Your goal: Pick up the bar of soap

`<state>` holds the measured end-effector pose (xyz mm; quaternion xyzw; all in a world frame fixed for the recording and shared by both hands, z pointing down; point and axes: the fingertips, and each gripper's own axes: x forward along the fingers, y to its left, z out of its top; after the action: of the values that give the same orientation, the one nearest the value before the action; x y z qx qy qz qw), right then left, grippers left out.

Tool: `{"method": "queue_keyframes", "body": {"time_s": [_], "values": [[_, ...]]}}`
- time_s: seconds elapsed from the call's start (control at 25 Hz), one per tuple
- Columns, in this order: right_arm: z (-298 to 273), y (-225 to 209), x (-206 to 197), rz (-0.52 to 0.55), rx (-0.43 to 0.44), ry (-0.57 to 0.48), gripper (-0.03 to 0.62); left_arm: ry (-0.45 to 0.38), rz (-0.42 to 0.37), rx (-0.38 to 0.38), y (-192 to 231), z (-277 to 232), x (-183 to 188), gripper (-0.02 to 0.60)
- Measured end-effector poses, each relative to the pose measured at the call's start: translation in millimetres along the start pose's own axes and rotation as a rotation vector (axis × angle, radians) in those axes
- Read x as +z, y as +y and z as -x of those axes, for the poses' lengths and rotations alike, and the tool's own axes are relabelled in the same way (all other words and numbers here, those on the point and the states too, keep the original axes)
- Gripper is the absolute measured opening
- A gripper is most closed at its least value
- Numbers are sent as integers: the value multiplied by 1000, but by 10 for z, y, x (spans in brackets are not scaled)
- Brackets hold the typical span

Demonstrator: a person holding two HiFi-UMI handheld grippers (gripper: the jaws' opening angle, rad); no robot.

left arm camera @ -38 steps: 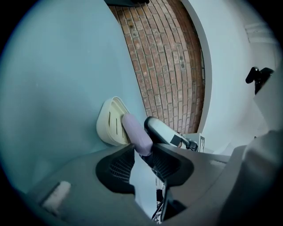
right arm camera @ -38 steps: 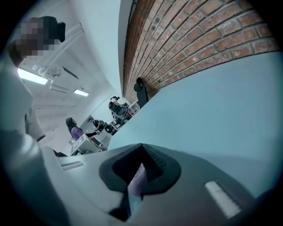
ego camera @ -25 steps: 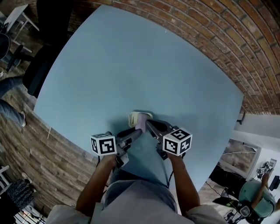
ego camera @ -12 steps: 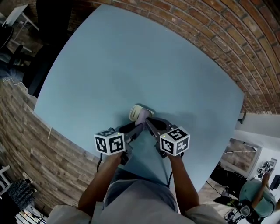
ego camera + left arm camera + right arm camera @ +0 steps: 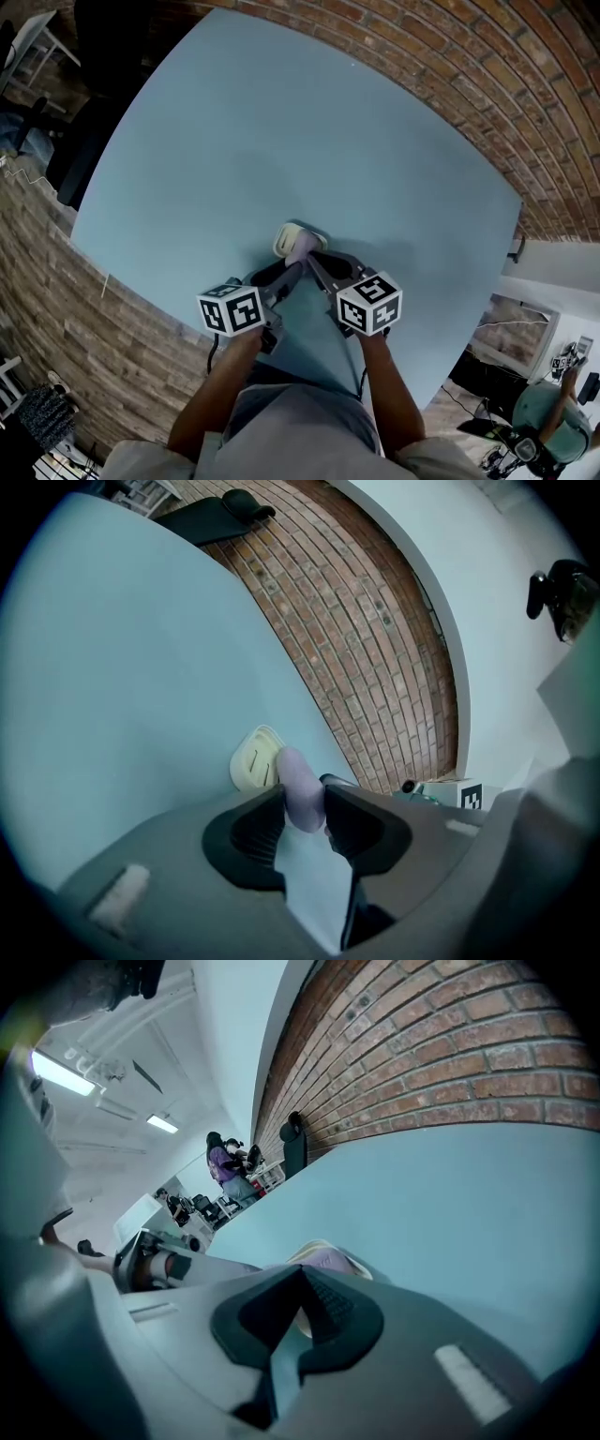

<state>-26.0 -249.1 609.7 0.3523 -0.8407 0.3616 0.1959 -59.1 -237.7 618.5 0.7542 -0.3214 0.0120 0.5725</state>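
Both jaws of my left tool (image 5: 302, 803) are closing on the soap (image 5: 295, 771), pinching it upright beside the dish (image 5: 251, 759) near the table's (image 5: 281, 141) near edge. I'd squeeze gently, since it looks slippery, then lift straight up. My right tool (image 5: 302, 1283), pressed together, hovers just beside.

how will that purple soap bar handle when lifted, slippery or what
Probably stiff: the bar of soap shows no dent between the left gripper's closing jaws. Its smooth rounded sides look slippery, so it may pivot or squirt out. Small beside the soap dish, likely light.
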Motion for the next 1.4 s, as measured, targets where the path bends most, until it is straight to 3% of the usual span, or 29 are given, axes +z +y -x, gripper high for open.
{"method": "queue_keyframes", "body": {"time_s": [0.44, 0.68, 0.88, 1.08, 1.2, 1.4], "values": [[112, -67, 74, -49, -8, -70, 3, -57, 18, -66, -56, 86, 66, 132], [109, -165, 23, -62, -51, -55, 3, -73, 34, -95, -78, 112, 88, 130], [34, -281, -21, 18, -145, 1, 3, -38, 32, -124, -67, 170, 72, 130], [-106, -384, -69, 141, -200, 144, 3, -1, 4, -152, -60, 224, 84, 129], [-178, -348, -90, 148, -195, 203, 3, -4, 1, -135, -11, 244, 144, 133], [-210, -322, -76, 81, -162, 201, 3, 20, -32, -61, 92, 215, 167, 155]]}}
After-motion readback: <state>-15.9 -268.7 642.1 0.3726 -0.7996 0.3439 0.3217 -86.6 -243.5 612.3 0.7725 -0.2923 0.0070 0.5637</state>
